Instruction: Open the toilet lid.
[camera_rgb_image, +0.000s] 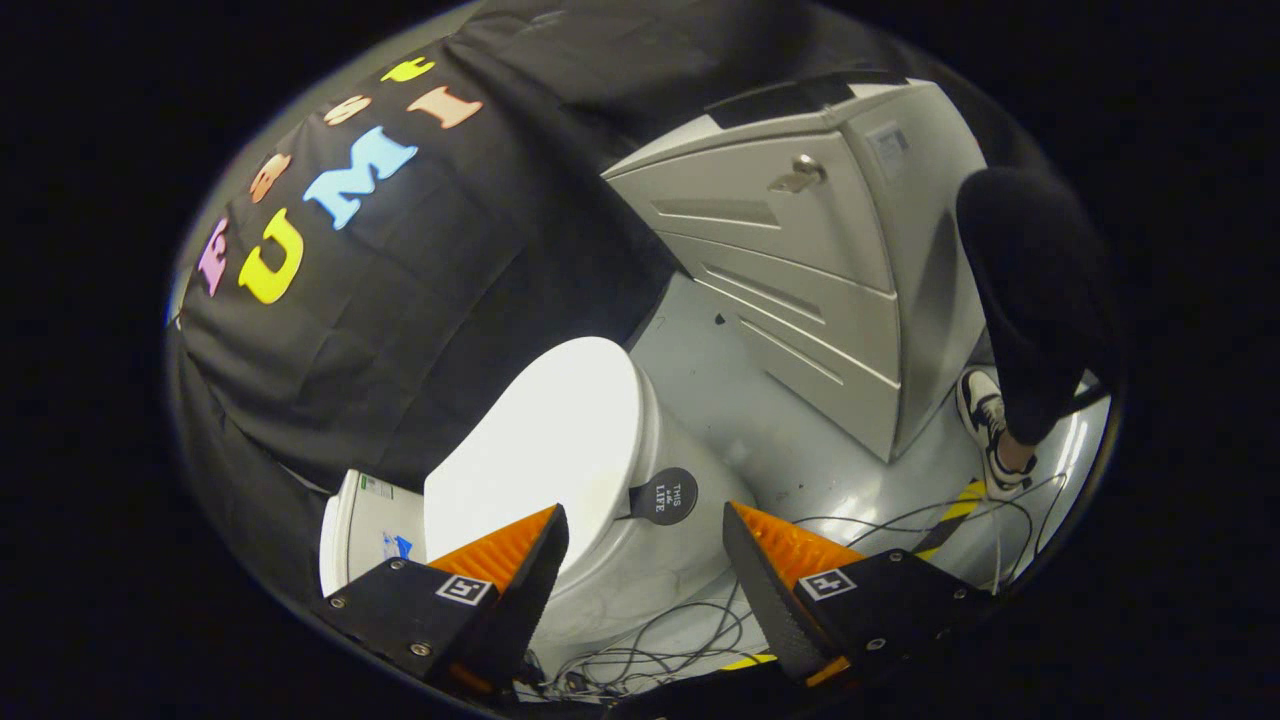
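Cabinet (790, 260), grey with drawers, stands far right on the floor (800, 450), a person's leg (1030, 300) beside it and loose cables (900, 520) near. Toilet (640, 560) sits just ahead of the gripper (645, 560), its white lid (545, 450) down and shut, with a round dark tab (665, 496) at the lid's right edge between the fingers. Jaws stand wide apart and hold nothing; approach appears in hand, and the next move calls for closing on that tab or the lid's rim, then lifting.

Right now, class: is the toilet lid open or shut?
Shut. The toilet lid lies flat over the bowl, just ahead of the open gripper, whose fingers touch nothing.
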